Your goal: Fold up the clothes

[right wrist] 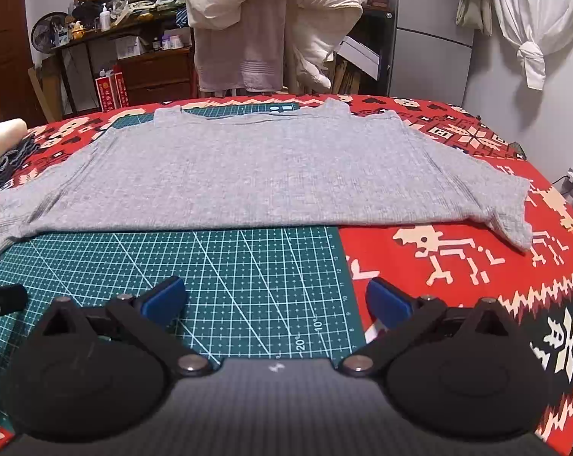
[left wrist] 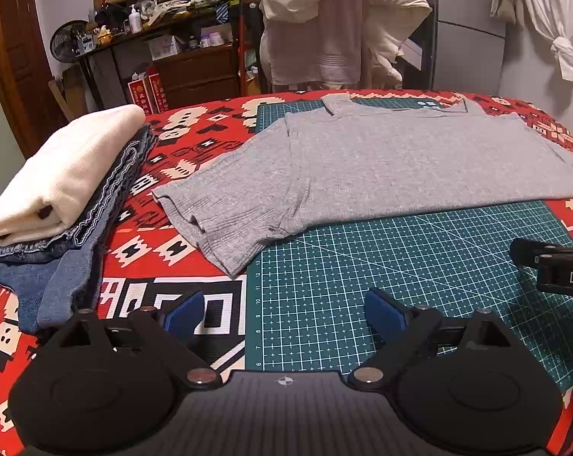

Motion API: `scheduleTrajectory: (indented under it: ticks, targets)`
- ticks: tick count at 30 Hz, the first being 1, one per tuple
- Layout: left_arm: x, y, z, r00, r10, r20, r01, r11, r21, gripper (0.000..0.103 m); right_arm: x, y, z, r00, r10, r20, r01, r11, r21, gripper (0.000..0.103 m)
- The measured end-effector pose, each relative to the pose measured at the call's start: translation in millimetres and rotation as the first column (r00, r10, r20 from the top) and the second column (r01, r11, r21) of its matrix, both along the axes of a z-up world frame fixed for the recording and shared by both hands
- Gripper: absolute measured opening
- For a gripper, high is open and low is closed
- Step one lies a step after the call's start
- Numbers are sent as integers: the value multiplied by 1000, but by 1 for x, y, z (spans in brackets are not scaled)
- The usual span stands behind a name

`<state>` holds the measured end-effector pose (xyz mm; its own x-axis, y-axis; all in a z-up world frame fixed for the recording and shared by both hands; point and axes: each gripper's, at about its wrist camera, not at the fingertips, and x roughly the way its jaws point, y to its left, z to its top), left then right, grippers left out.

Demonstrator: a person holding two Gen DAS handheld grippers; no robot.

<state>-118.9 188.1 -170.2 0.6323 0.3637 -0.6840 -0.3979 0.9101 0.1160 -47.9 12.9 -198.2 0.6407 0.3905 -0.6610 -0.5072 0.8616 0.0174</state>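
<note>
Lying flat across a green cutting mat (right wrist: 248, 266) and a red patterned cloth (right wrist: 457, 266) on the table, a grey T-shirt (right wrist: 256, 174) had its bottom half folded up, sleeves spread to either side. Both claws hovered apart in front of it, the left claw (left wrist: 282, 313) and right claw (right wrist: 276, 300) each spread wide and holding nothing. A stack of folded clothes (left wrist: 58, 197) sat to the left. The likely risk: pinching only the top layer, so the fold would slide apart.
</note>
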Motion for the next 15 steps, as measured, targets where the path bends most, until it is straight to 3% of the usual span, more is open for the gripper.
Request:
scheduleTrajectory:
  ticks: [2,7,15]
  targets:
    - [1,2,-2,1000,12,0,-12,1000,-3,103,1,1,-1,1000,2,2,-2,1000,-2,103]
    - [0,15,-4,998,64,13,-62,991,-120,103,-1,-1,-3,1000,2,26,-2,1000,9,103]
    - [-5,12,-8,997,55,53,-49,993,-108,103,-3,1,-2,1000,-18,24,18,1000,9,103]
